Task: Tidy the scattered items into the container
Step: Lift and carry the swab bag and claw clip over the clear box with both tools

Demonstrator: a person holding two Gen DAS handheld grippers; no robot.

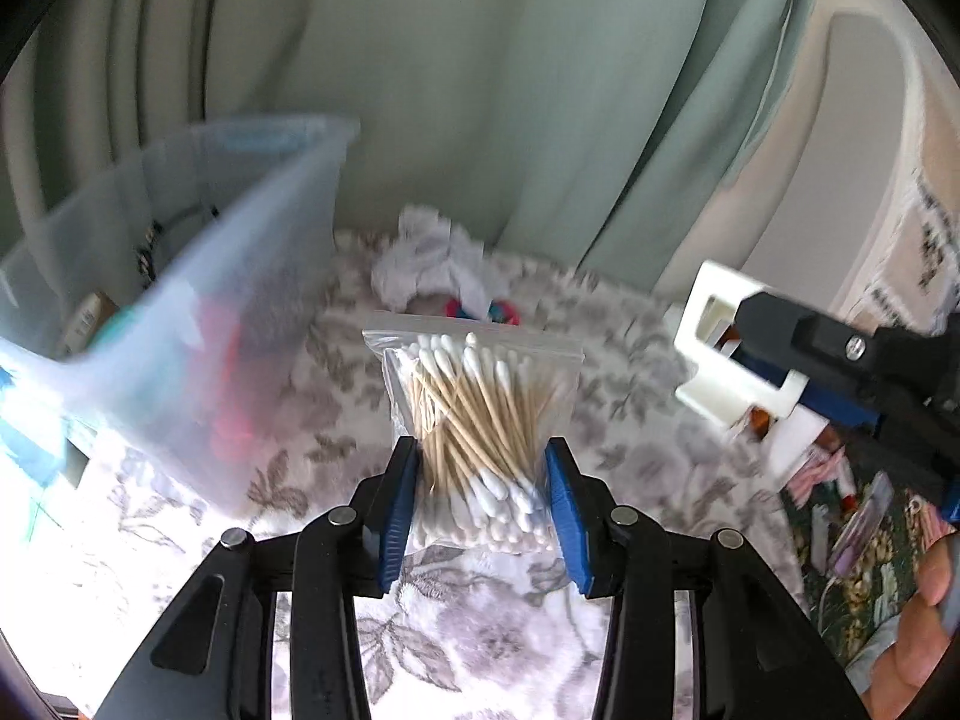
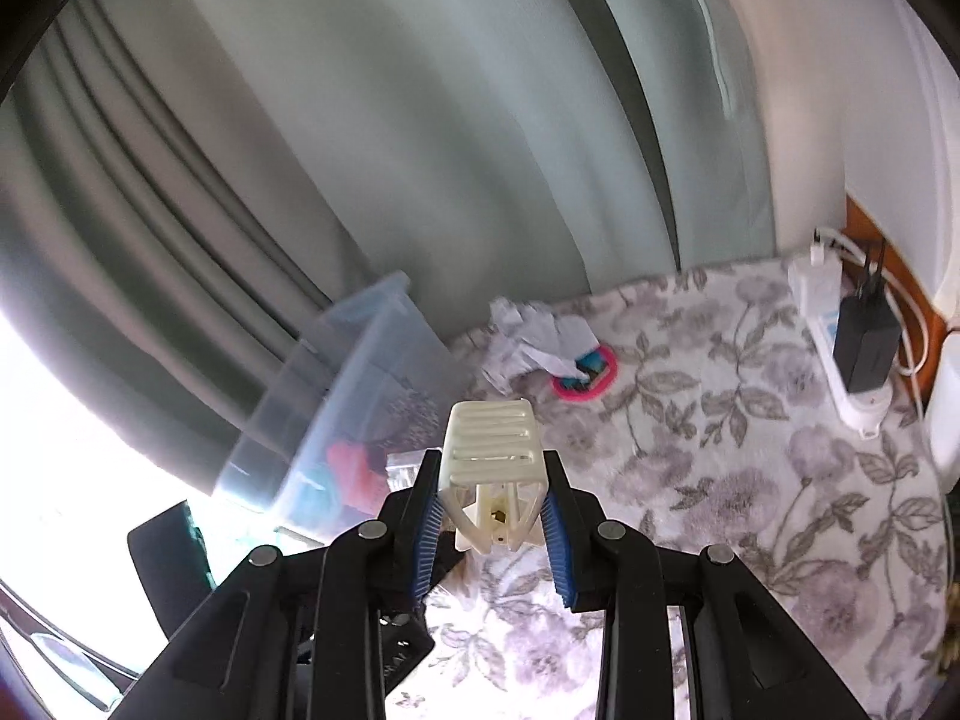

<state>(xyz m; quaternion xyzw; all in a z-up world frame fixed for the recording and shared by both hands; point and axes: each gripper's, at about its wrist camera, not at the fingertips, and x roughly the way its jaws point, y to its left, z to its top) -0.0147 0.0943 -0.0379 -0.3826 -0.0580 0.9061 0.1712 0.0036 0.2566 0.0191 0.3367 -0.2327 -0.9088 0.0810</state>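
Floral grey-and-white fleece blanket [image 2: 720, 420]; translucent plastic storage container [image 1: 198, 312] at left, holding items. Left gripper [image 1: 483, 510] clamped on clear zip bag of cotton swabs [image 1: 474, 420]; right gripper [image 2: 493, 522] clamped on cream plastic claw hair clip [image 2: 492, 444], both raised near container.

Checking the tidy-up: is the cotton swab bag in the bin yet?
Out. The left hand-held gripper holds the cotton swab bag beside the clear bin.
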